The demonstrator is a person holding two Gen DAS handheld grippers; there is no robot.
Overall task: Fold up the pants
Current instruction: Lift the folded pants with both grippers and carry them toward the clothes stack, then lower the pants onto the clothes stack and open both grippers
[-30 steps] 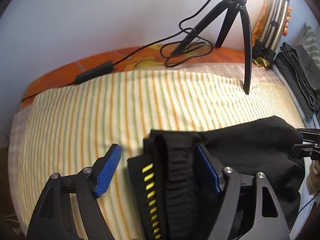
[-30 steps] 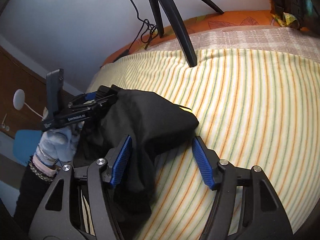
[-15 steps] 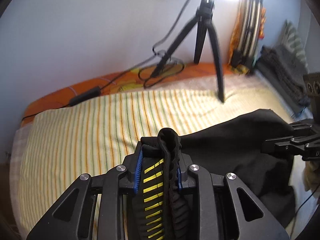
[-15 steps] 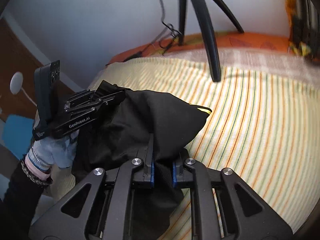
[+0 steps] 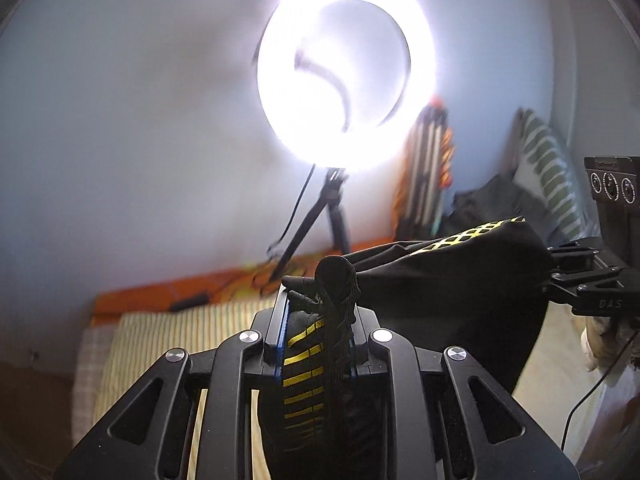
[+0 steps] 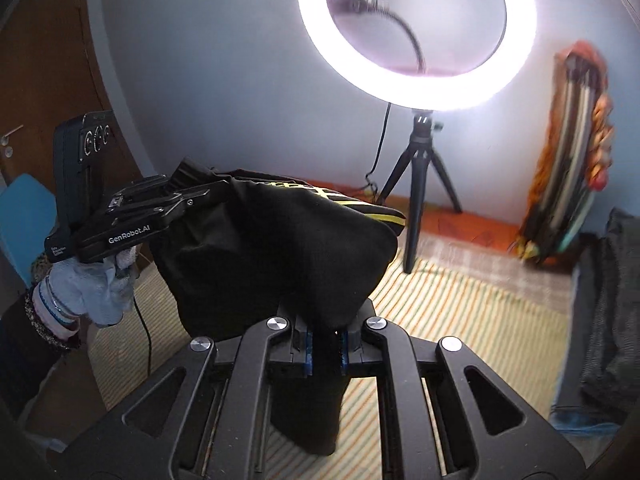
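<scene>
The black pants point(image 5: 448, 280) with yellow stripes hang lifted in the air between both grippers, above the striped bed. My left gripper point(image 5: 316, 316) is shut on the bunched ribbed waistband with yellow dashes. My right gripper point(image 6: 324, 344) is shut on black fabric of the pants point(image 6: 272, 248) at the other side. In the right wrist view the left gripper point(image 6: 188, 196) shows at left, held by a gloved hand. In the left wrist view the right gripper point(image 5: 560, 268) shows at the right edge, clamped on the cloth.
A lit ring light point(image 6: 416, 28) on a black tripod point(image 6: 420, 184) stands on the bed by the wall. The bed has a yellow striped sheet point(image 6: 460, 312). Dark folded clothes point(image 6: 608, 312) lie at right. A wooden door point(image 6: 44, 72) is at left.
Both grippers closed on the pants, then lifted them up off the bed; the views tilted upward toward the ring light.
</scene>
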